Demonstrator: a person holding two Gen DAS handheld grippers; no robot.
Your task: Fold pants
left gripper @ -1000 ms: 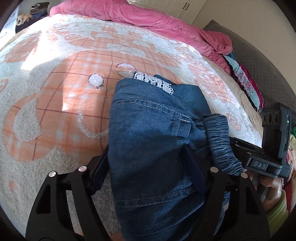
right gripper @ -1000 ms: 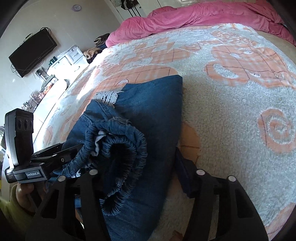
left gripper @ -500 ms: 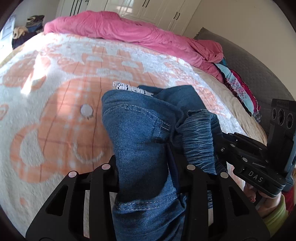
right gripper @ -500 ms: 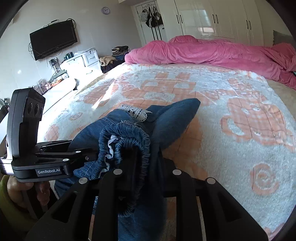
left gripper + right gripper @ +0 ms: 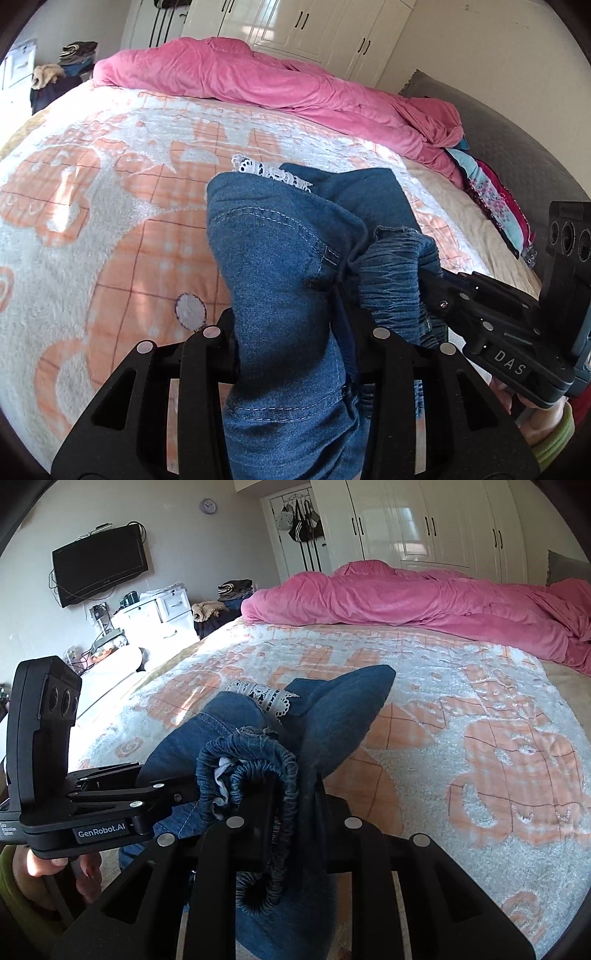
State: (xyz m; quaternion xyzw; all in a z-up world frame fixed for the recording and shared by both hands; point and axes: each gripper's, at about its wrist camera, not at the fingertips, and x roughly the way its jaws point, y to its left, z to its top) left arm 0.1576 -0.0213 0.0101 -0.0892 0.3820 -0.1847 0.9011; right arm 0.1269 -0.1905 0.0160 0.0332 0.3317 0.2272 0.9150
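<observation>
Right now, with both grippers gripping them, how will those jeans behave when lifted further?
The jeans look floppy: their far end droops toward the blanket. They probably won't slip, since the left gripper and right gripper pinch bunched denim. The lace trim may snag, and the loose layers may unfold.

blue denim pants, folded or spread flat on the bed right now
Folded and bunched, not spread: the blue denim pants are doubled into a thick bundle, pinched by the left gripper and right gripper, raised off the orange-and-white fleece blanket.
</observation>
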